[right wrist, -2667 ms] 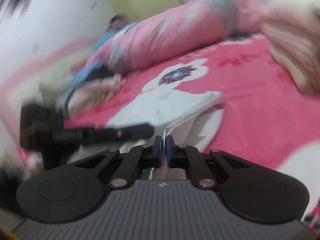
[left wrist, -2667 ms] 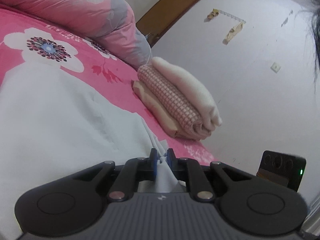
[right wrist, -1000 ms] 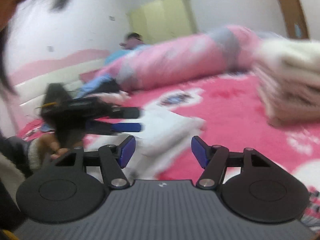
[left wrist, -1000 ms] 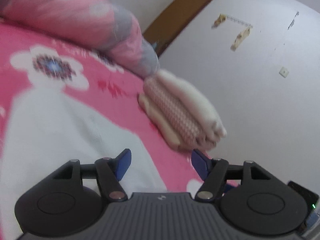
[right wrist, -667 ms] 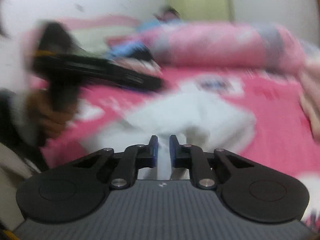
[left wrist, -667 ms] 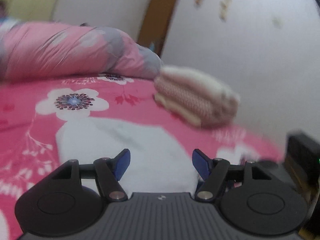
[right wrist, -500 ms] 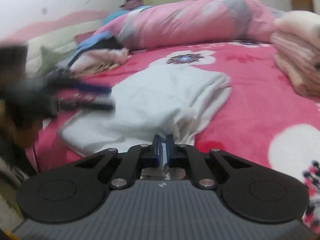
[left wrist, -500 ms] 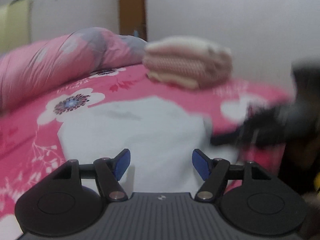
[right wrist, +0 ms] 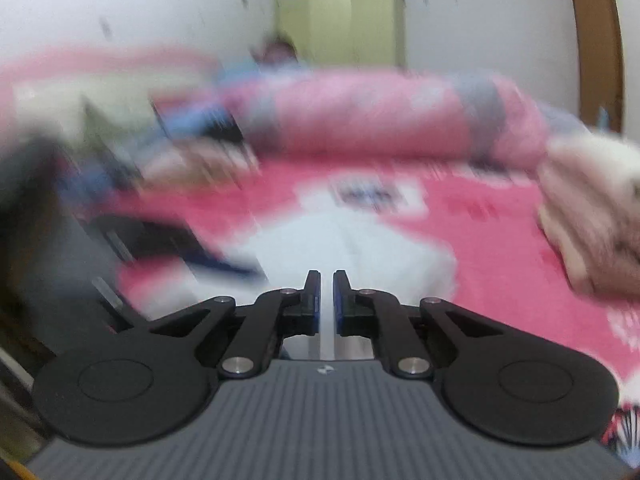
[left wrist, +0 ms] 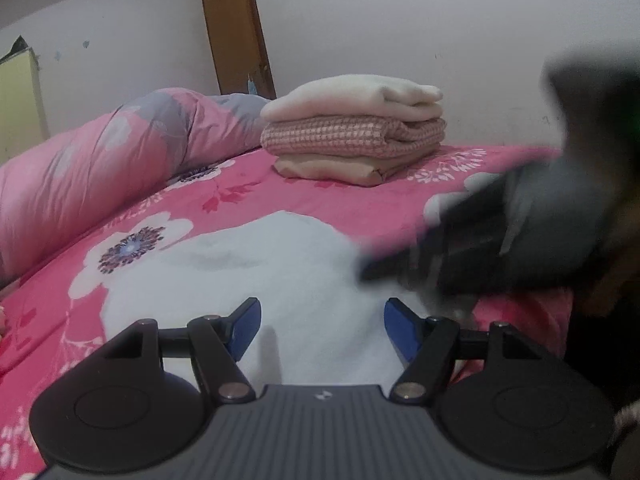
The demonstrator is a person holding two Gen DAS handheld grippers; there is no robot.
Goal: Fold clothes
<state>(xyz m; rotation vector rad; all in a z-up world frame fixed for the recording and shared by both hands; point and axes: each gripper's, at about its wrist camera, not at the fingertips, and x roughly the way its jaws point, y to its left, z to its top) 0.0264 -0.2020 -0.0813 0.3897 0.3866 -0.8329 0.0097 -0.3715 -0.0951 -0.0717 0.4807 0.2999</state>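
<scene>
- Lettering: none legible in either view; the only mark is a small pale emblem on each gripper's grey ribbed body, too small to read.
- Left gripper (left wrist: pixel 322 326): jaws spread wide, nothing between them.
- White garment (left wrist: pixel 256 280): lies flat on the pink floral bed (left wrist: pixel 340 200), directly ahead of and beneath the left jaws; its far edge ends short of the folded stack, with bare bedding between.
- Right gripper (right wrist: pixel 327 300): jaws drawn nearly together with a narrow slit left; white cloth shows in that slit and just ahead of it. Whether it is pinched cannot be told, the view being heavily blurred.
- From the left view, the right gripper (left wrist: pixel 480 248) appears as a dark smear to the right of the jaws, at the garment's right edge.
- Stack of folded clothes (left wrist: pixel 356 132): cream on top, pink check in the middle, tan below; well beyond the left jaws, near the wall.
- Rolled pink quilt (left wrist: pixel 100 160): far left of the left jaws, along the bed's far side.
- Brown door (left wrist: pixel 236 32): behind the quilt.
</scene>
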